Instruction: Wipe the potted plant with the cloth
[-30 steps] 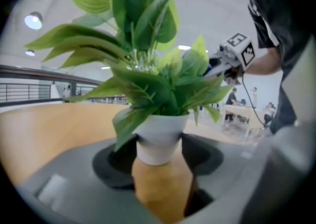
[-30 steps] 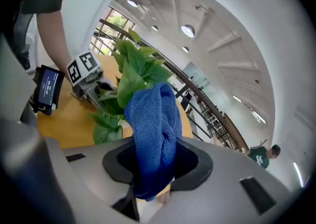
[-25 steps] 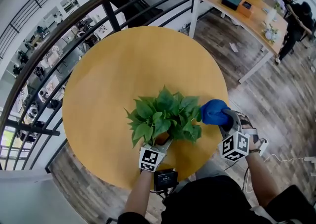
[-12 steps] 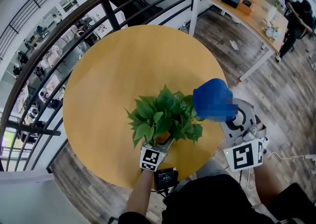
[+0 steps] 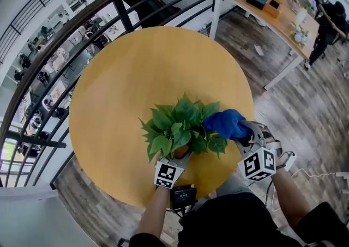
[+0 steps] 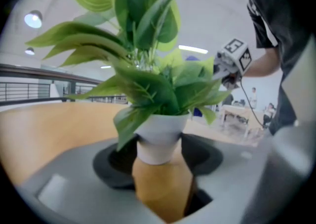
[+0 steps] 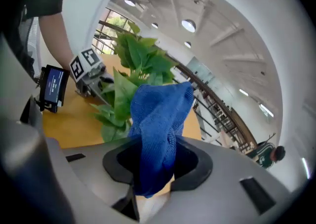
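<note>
One cloth (image 5: 224,122) in right claw (image 5: 243,132), against plant leaves (image 5: 179,125), left claw (image 5: 182,157) gripping pot (image 6: 159,141)

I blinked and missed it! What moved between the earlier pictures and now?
The right gripper, holding the blue cloth, lifted away from the potted plant, then came back down onto its right-hand leaves. The left gripper stayed clamped on the white pot; plant and round table did not move.

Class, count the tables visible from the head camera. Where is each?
2. A round table under the plant, in the middle; a long table at upper right. Others may be hidden.
</note>
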